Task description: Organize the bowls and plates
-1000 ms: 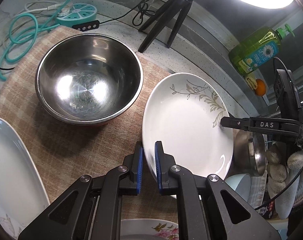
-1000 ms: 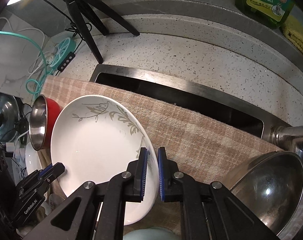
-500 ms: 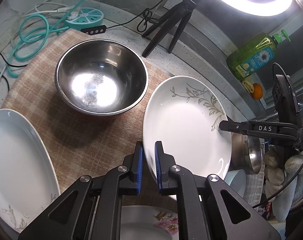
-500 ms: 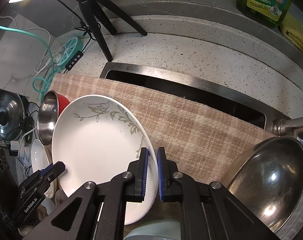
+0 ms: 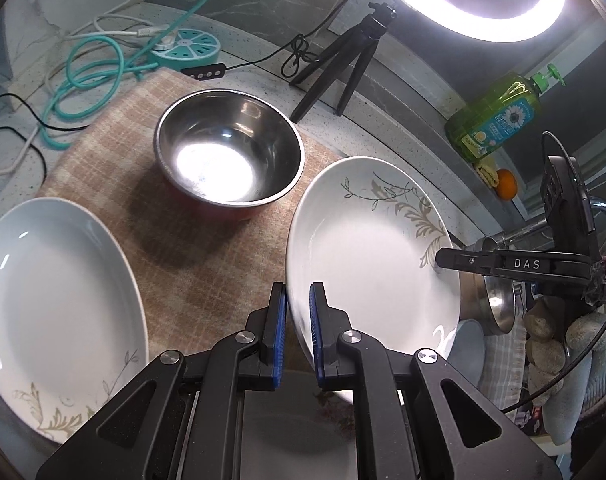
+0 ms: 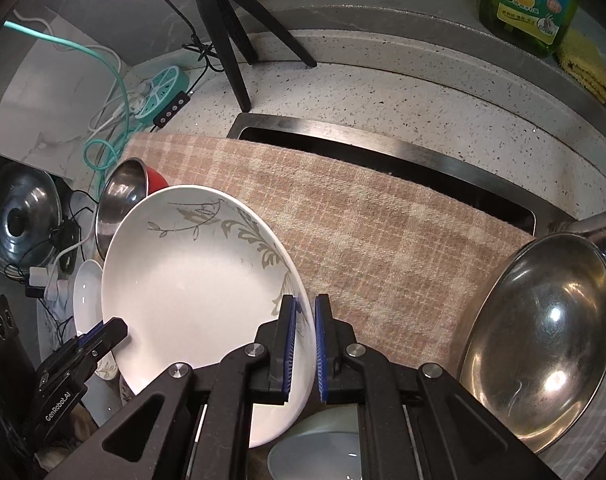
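Left claw (image 5: 298, 320) clamped on white leaf-patterned plate (image 5: 367, 248), near left rim. Right claw (image 6: 301, 336) clamped on opposite rim. Steel bowl (image 5: 229, 148) far left on checked cloth (image 5: 207, 256).

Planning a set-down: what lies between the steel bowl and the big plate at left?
Only bare checked cloth between steel bowl and big plate, per the left wrist view.

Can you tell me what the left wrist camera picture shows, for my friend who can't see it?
The left gripper and the right gripper pinch opposite edges of a white leaf-patterned plate above a checked cloth. A steel bowl sits behind, another plate at left.
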`<state>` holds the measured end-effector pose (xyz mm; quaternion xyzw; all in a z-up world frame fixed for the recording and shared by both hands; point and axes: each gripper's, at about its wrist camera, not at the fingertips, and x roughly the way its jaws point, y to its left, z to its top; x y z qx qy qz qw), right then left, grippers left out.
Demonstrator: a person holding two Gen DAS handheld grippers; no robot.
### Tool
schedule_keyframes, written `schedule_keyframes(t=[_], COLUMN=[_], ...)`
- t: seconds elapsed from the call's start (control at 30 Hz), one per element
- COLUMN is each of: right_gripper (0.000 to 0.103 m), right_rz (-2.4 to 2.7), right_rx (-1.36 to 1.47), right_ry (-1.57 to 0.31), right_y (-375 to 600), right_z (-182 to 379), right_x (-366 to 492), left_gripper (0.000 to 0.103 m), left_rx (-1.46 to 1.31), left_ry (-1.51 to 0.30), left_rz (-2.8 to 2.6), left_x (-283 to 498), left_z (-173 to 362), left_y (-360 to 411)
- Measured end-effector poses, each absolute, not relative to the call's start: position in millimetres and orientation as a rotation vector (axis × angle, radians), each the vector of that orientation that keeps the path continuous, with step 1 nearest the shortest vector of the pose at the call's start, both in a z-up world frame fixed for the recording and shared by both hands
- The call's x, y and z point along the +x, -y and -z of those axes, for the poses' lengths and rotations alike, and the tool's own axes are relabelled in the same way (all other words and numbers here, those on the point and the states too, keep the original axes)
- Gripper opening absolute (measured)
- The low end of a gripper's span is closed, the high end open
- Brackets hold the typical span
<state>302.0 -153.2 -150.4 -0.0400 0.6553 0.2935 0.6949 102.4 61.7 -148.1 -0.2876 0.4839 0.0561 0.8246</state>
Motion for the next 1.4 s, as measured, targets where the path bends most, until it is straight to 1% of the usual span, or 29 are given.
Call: schedule_keyframes(t=[0.5, 1.4], right_gripper=[0.009, 0.009], right_rz=[-0.704, -0.786], right_rx=[-0.123, -0.179], right_ry=[-1.454, -1.488], right_y=[143.7, 125.6], right_z=[139.0, 158.8], right_x=[247.7, 174.5], left_gripper=[0.010, 0.010], left_rx=[-0.648, -0.680], left_ry=[-0.997, -0.960], left_rz=[-0.155, -0.232], left_x=[42.7, -36.4], left_z=[140.0, 143.2], left_y=[-64.3, -70.4])
